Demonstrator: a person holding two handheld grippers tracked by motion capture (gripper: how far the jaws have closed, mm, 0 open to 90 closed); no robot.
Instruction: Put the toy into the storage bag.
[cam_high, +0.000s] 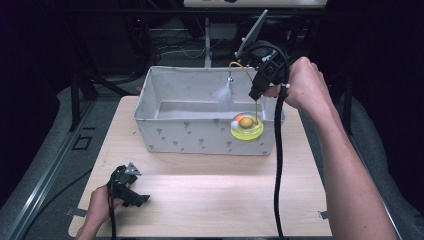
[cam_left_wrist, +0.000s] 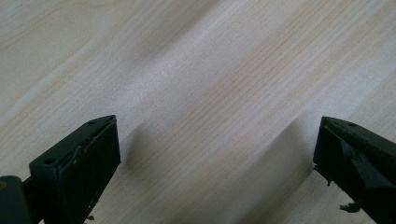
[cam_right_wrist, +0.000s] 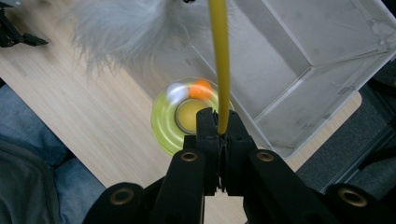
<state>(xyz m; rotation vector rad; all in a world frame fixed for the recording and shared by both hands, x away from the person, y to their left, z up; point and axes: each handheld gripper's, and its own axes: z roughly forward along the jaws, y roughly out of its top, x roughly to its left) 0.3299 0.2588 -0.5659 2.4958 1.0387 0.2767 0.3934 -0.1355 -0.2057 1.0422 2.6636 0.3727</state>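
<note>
Cat toy (cam_high: 247, 128): a yellow disc base with a white and an orange ball on it, a thin yellow wand (cam_high: 256, 97) rising from its middle and arching over to a grey-white feather tuft (cam_high: 223, 93). It hung in the air at the front right corner of the fabric bin (cam_high: 175, 135), the base level with the bin's front rim and the feather dangling over the bin's inside. The right gripper (cam_high: 257, 94), held high in the right hand (cam_high: 302, 82), had its jaws pinched tight on the wand. In the right gripper view the wand (cam_right_wrist: 220, 65) ran up from between the closed jaws, with the disc (cam_right_wrist: 187, 116) below them, the feather (cam_right_wrist: 126, 25) at the top left, and the bin's wall (cam_right_wrist: 299, 56) to the right. The left gripper (cam_high: 131, 190) rested low on the table (cam_high: 210, 200) near its front left corner, well apart from the bin. In the left gripper view its jaws stood wide with bare wood (cam_left_wrist: 196, 93) between them.
</note>
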